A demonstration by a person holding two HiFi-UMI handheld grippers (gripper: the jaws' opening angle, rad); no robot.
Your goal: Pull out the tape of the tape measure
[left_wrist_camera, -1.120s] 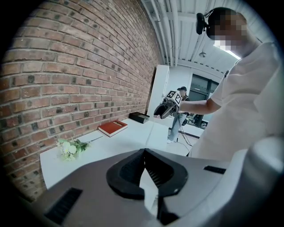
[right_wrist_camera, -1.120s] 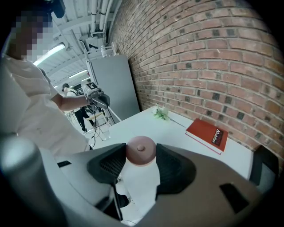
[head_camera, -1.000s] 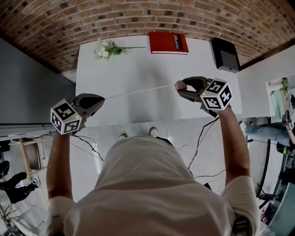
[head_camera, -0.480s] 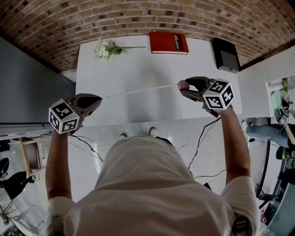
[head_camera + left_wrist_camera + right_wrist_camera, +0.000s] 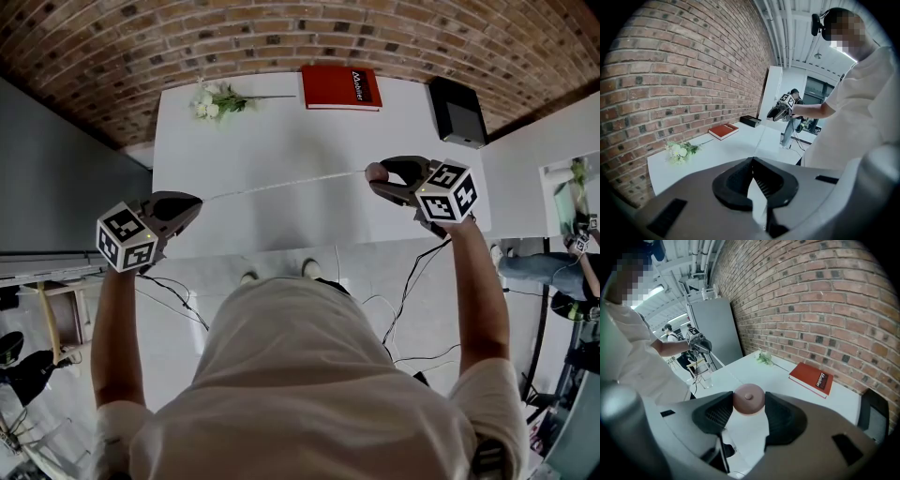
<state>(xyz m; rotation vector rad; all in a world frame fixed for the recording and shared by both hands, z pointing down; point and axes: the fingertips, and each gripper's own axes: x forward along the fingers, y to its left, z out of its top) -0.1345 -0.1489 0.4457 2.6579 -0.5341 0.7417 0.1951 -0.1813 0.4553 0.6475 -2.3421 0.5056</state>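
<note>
At the left, the left tongs (image 5: 194, 200) hang just off the near left corner of the white counter (image 5: 281, 225). Their 2 jaws are pressed together on the end of the tape (image 5: 281, 185), and a pale strip of it shows in the pinch in the left gripper view. From there the tape runs as 1 thin, taut line up and to the right, above the counter's near half.

A small bunch of white flowers (image 5: 217, 99) lies at the far left of the counter by the brick wall. A red book (image 5: 342, 87) lies flat at the far middle. A black box (image 5: 457, 112) sits at the far right corner.

At the right, the right tongs (image 5: 379, 178) are clamped on the round pinkish tape measure (image 5: 374, 172), 1 jaw on each side of its case. It is held in the air above the counter's right part.
</note>
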